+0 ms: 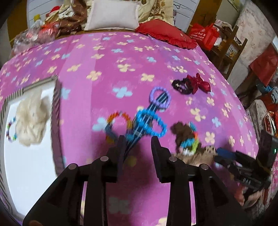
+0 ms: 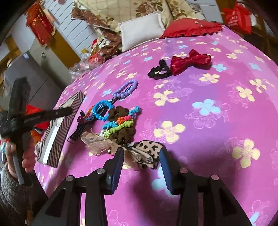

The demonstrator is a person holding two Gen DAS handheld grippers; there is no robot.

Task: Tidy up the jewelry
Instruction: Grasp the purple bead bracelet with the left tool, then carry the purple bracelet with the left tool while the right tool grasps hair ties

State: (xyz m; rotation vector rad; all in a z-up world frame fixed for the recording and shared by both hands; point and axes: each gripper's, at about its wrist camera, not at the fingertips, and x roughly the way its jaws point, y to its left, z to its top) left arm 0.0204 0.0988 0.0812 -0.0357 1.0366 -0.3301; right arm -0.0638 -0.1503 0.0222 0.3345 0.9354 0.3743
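Both tongs are apart and empty. The left tongs (image 1: 138,139) hover over the blue clip (image 1: 147,121) on the bed (image 1: 107,69), right of the box (image 1: 57,104). The right tongs (image 2: 141,153) straddle the leopard bow (image 2: 147,147).

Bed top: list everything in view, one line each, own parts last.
Box: one, striped, white inside, left edge of bed.
White scrunchie: one, in box.
Bead bracelet: one, multicolour, in box.
Purple clip: one, mid-bed.
Blue clip: one, below purple clip.
Brown scrunchie: one, under neon clips.
Leopard bow: one, nearest right gripper.
Red bow: one, far side.
Black scrunchie: one, touching red bow.
Pillows: white and red, headboard end.
Left gripper: open.
Right gripper: open.
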